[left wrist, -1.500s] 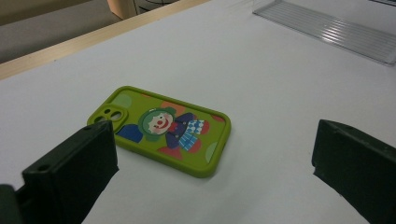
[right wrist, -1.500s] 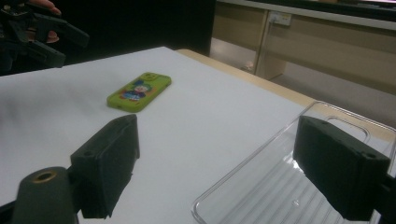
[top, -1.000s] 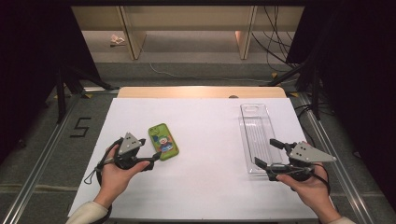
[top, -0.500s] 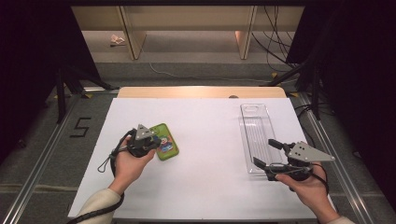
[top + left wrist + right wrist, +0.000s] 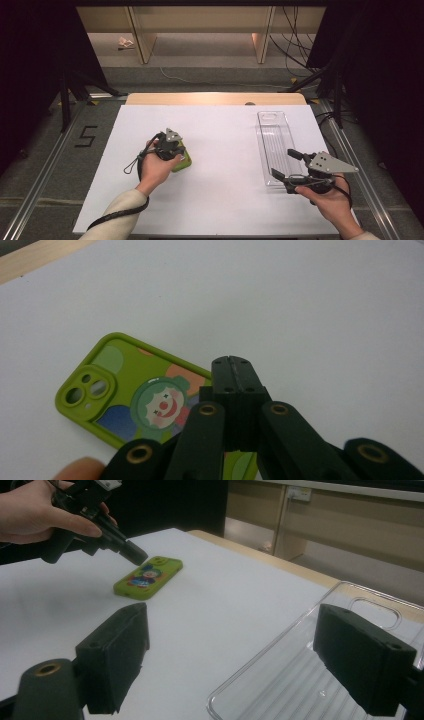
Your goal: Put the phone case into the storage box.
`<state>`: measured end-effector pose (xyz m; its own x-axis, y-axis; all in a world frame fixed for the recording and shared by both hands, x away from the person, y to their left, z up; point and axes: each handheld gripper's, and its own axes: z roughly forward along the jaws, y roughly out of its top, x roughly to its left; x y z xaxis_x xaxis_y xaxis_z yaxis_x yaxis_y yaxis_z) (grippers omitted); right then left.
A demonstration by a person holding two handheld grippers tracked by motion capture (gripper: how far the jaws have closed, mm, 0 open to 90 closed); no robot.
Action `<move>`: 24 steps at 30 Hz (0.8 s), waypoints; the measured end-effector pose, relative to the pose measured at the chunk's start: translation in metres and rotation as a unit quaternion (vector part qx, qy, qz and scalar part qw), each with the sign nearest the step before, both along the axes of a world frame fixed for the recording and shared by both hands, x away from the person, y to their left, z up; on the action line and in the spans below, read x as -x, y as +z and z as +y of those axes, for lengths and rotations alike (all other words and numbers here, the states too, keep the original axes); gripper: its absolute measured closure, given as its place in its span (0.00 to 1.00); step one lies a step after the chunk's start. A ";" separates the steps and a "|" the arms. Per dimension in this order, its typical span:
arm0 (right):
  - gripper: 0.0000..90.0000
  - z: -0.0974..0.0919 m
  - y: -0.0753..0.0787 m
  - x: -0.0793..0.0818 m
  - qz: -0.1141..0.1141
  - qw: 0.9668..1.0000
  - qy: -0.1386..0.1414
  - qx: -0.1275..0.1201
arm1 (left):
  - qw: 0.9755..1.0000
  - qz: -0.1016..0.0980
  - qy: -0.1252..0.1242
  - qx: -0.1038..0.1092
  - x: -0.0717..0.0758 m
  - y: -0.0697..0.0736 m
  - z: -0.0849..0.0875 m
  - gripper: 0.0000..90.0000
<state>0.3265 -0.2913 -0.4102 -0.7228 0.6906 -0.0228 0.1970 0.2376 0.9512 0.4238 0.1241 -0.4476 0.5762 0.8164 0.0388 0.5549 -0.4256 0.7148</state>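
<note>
Jaws pinched tight on L gripper, nothing between, tip over green phone case, prob to nudge it; R gripper gapes by clear tray, ready.

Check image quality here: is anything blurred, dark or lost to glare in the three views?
High view: the white table is evenly lit, surroundings fall into black. Left gripper view: soft all over, the closed left gripper and green phone case slightly blurred. Right gripper view: near jaws out of focus; the clear tray shows faint reflections.
</note>
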 end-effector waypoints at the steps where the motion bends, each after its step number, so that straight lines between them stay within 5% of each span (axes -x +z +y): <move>1: 0.18 0.000 0.000 0.000 0.000 1.000 0.000 -0.001 | 1.000 0.004 -0.002 -0.003 -0.003 -0.003 -0.004 1.00; 24: 0.18 -0.001 -0.001 -0.001 0.004 1.000 -0.002 0.000 | 0.999 0.036 -0.014 -0.019 -0.018 -0.027 -0.032 1.00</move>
<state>0.3271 -0.2919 -0.4113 -0.7209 0.6929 -0.0170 0.2052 0.2368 0.9496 0.4422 0.0917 -0.4744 0.6010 0.7988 0.0265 0.5919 -0.4672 0.6567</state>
